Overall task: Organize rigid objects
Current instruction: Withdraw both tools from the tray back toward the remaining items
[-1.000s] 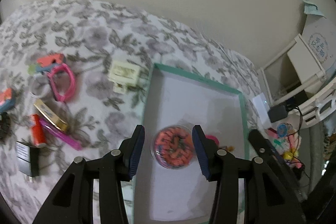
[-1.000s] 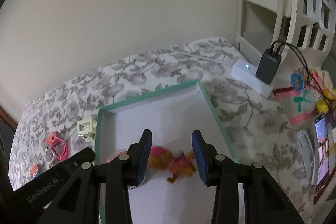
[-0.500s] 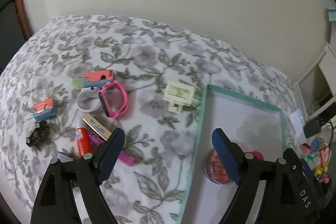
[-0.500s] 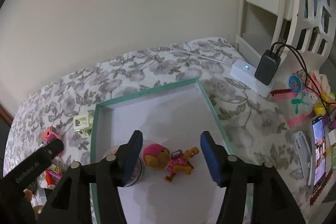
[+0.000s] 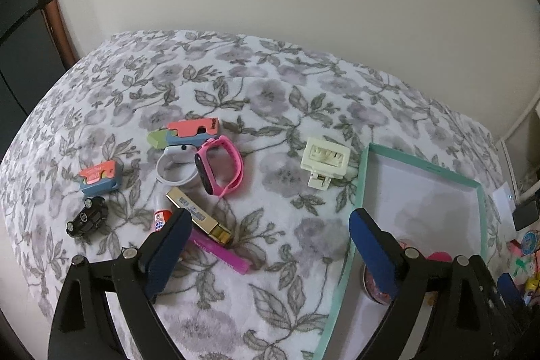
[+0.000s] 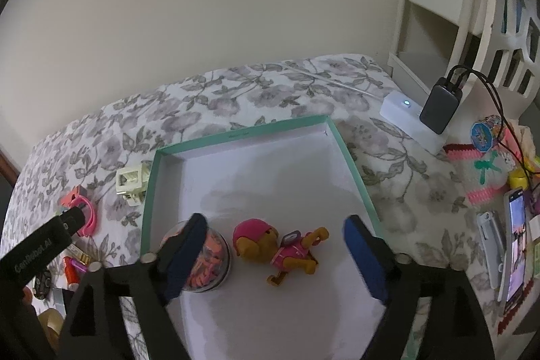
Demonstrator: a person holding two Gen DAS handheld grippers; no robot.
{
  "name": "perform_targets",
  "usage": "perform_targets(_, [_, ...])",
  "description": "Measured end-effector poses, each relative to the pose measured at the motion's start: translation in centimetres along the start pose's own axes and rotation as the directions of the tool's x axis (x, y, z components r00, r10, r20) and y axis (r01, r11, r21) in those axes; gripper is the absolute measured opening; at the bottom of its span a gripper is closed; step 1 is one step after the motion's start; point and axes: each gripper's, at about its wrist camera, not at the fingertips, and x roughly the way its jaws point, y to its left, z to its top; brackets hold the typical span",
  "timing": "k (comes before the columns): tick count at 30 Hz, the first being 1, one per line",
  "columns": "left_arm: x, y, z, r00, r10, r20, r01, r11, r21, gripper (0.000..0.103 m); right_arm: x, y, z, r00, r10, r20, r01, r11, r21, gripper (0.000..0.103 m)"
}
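Observation:
A teal-rimmed tray [image 6: 243, 134] on the flowered bedspread holds a clear round jar of orange pieces [image 6: 209, 255] and a toy dog in a pink hat [image 6: 276, 245]. My right gripper [image 6: 275, 225] hovers over the dog with its jaws opening, pads clear of it. My left gripper [image 5: 268, 225] is opening over bare bedspread, left of the tray rim [image 5: 364, 177], with nothing between its fingers. Ahead of it lie a cream clip [image 5: 325, 157], a pink watch band [image 5: 219, 166], a white band [image 5: 175, 167], a gold bar [image 5: 199, 215] and a black toy car [image 5: 86, 218].
Two coral-and-blue blocks [image 5: 192, 130] [image 5: 99, 177], a red tube [image 5: 162, 216] and a magenta pen [image 5: 219, 250] lie among the loose items. Right of the tray sit a white power strip with a black charger [image 6: 411, 120], a phone [image 6: 514, 242] and a white shelf [image 6: 438, 5].
Both pairs of jaws have spread wide, the left away from the jar and the right away from the toy dog. The left view has swung left from the tray to the loose items.

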Motion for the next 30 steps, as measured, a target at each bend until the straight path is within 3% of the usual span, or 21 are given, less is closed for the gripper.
perform_targets(6, [-0.1,-0.1,-0.2,1.0,0.013,0.003,-0.013,1.0,0.016,0.095,-0.1,0.6,-0.3,1.0,0.0,0.003,0.0,1.0,-0.03,0.103])
perform_targets(15, [-1.4,1.9,0.3,0.998,0.019,0.055,-0.017,0.999,-0.037,0.103,-0.9,1.0,-0.7,1.0,0.008,0.019,-0.008,1.0,-0.028,0.103])
perform_targets(23, [-3.1,4.8,0.9,0.994,-0.018,0.111,0.028,0.996,-0.083,0.103,-2.2,1.0,-0.6,0.993,0.103,0.051,-0.106,0.993,0.042,0.103])
perform_targets(30, [-6.4,10.8,1.8,0.965,0.021,0.261,0.015,0.991,-0.135,0.103,-5.0,2.8,-0.2,0.979,0.167,0.114,-0.171,0.985,0.025,0.103])
